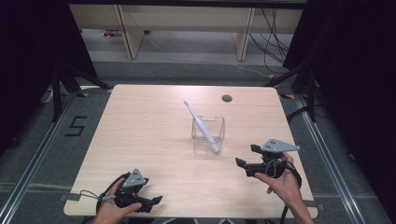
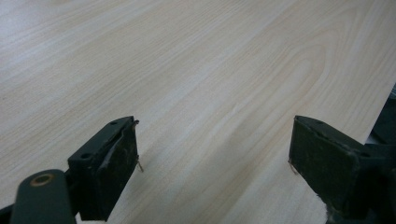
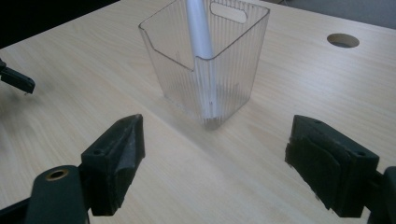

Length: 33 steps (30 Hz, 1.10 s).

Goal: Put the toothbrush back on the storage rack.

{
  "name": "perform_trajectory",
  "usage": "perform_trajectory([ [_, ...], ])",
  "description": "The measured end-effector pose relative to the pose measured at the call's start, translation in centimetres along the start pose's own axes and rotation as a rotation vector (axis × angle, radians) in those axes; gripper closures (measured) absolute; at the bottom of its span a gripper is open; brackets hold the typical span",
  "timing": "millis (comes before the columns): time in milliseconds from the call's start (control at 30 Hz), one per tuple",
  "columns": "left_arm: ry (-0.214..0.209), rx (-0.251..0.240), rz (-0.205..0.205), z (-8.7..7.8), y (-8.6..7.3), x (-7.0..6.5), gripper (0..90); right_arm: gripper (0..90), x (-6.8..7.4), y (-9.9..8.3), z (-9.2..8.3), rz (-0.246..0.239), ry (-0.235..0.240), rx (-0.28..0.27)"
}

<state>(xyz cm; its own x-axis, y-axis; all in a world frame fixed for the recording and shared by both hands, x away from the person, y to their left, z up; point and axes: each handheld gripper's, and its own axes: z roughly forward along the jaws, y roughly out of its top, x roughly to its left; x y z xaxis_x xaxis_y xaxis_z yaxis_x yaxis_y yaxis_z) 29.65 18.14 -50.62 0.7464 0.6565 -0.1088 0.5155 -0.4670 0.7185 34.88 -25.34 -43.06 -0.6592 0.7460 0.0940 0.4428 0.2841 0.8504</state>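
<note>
Right gripper view: toothbrush (image 3: pixel 200 32) leans in clear holder (image 3: pixel 233 70); light, slick. Pinch handle. Both tongs (image 3: pixel 212 158) (image 2: pixel 215 158) wide open, empty.

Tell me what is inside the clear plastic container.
A white toothbrush stands tilted inside the clear container, its base on the bottom and its head sticking out above the rim. Nothing else shows through the walls.

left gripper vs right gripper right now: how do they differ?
The left gripper sits at the table's near left edge, facing bare wood; the right gripper sits right of centre, facing the clear container that holds the white toothbrush. The right gripper is much nearer the container than the left. Shared: both are open, hold nothing, and each is held in a hand.
</note>
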Motion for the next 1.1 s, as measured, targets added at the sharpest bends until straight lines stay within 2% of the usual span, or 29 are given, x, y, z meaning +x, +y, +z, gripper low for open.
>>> perform_trajectory([
  [67, 0.002, 0.001, 0.001, 0.0, 0.0, 0.0, 14.9, 19.0, -0.2, -0.2, -0.2, -0.027, -0.009, 0.004],
  [100, 0.002, 0.001, 0.000, 0.0, 0.0, 0.0, 14.9, 18.9, 0.0, -0.4, -0.2, -0.001, -0.002, 0.002],
  [133, 0.001, 0.001, 0.000, 0.0, 0.0, 0.0, 14.9, 18.6, -0.1, -0.4, -0.3, -0.014, 0.001, 0.009],
  [200, -0.008, -0.011, -0.014, 0.1, 0.0, -0.1, 14.9, 18.3, 0.1, -0.7, -0.3, 0.012, 0.008, -0.001],
  [233, 0.002, 0.003, 0.001, 0.0, 0.0, 0.0, 14.9, 18.2, -0.1, -0.8, -0.4, -0.009, 0.010, 0.002],
  [267, 0.003, 0.001, 0.000, 0.0, 0.0, 0.0, 14.9, 18.0, 0.1, -0.9, -0.5, 0.014, 0.011, 0.008],
  [300, 0.003, 0.002, 0.000, 0.0, 0.0, 0.0, 14.9, 17.8, 0.0, -1.0, -0.4, -0.011, 0.008, -0.013],
  [333, 0.003, 0.001, 0.000, 0.0, 0.0, 0.0, 14.9, 17.6, 0.1, -1.1, -0.4, -0.001, 0.024, -0.001],
  [367, 0.003, 0.001, 0.000, 0.0, 0.0, 0.0, 14.9, 17.3, 0.4, -1.3, -0.4, 0.033, 0.044, -0.004],
  [400, 0.003, 0.002, -0.001, 0.0, 0.0, 0.0, 14.9, 17.2, 0.3, -1.4, -0.4, 0.010, 0.041, -0.005],
  [433, 0.003, 0.002, -0.001, 0.0, 0.0, 0.0, 14.9, 16.9, 0.5, -1.5, -0.5, 0.042, 0.050, 0.006],
  [467, 0.003, 0.003, 0.000, 0.0, 0.0, 0.0, 14.9, 16.7, 0.3, -1.6, -0.4, 0.006, 0.043, -0.005],
  [500, 0.002, 0.002, -0.001, 0.0, 0.0, 0.0, 14.9, 16.6, 0.6, -1.8, -0.5, 0.036, 0.058, 0.001],
  [533, 0.001, 0.005, 0.004, 0.0, 0.0, 0.0, 14.9, 16.6, 0.4, -1.9, -0.5, 0.007, 0.048, -0.005],
  [567, 0.003, 0.000, -0.001, 0.0, 0.0, 0.0, 14.9, 16.6, 0.7, -2.0, -0.6, 0.048, 0.053, 0.016],
  [600, 0.003, 0.001, -0.001, 0.0, 0.0, 0.0, 14.9, 16.6, 0.4, -2.1, -0.4, 0.007, 0.049, -0.003],
  [633, 0.003, 0.002, -0.001, 0.0, 0.0, 0.0, 14.9, 16.6, 0.5, -2.3, -0.5, 0.029, 0.050, 0.001],
  [667, 0.003, 0.002, -0.001, 0.0, 0.0, 0.0, 14.9, 16.6, 0.4, -2.4, -0.4, 0.008, 0.046, -0.003],
  [733, 0.003, 0.003, 0.000, 0.0, 0.0, 0.0, 14.9, 16.6, 0.5, -2.6, -0.6, 0.031, 0.046, 0.019],
  [767, 0.003, 0.002, -0.001, 0.0, 0.0, 0.0, 14.9, 16.7, 0.3, -2.7, -0.5, 0.009, 0.042, 0.005],
  [800, 0.004, 0.003, -0.001, 0.0, 0.0, 0.0, 14.9, 16.7, 0.5, -2.9, -0.5, 0.031, 0.049, 0.010],
  [867, 0.004, 0.003, -0.003, 0.0, 0.0, 0.0, 14.9, 16.7, 0.4, -3.0, -0.6, 0.013, 0.036, 0.018],
  [900, 0.004, 0.002, 0.000, 0.0, 0.0, 0.0, 14.9, 16.7, 0.6, -3.1, -0.6, 0.046, 0.046, 0.022],
  [933, 0.003, 0.002, 0.000, 0.0, 0.0, 0.0, 14.9, 16.7, 0.4, -3.2, -0.6, 0.017, 0.038, 0.015],
  [967, 0.003, 0.002, 0.000, 0.0, 0.0, 0.0, 14.9, 16.7, 0.5, -3.3, -0.7, 0.038, 0.040, 0.027],
  [1033, 0.003, 0.002, 0.000, 0.0, 0.0, 0.0, 14.9, 16.7, 0.4, -3.4, -0.7, 0.013, 0.035, 0.017],
  [1067, 0.004, 0.002, 0.000, 0.0, 0.0, 0.0, 14.9, 16.7, 0.6, -3.5, -0.7, 0.045, 0.049, 0.015],
  [1100, 0.003, 0.002, 0.000, 0.0, 0.0, 0.0, 14.9, 16.7, 0.5, -3.5, -0.7, 0.032, 0.045, 0.018],
])
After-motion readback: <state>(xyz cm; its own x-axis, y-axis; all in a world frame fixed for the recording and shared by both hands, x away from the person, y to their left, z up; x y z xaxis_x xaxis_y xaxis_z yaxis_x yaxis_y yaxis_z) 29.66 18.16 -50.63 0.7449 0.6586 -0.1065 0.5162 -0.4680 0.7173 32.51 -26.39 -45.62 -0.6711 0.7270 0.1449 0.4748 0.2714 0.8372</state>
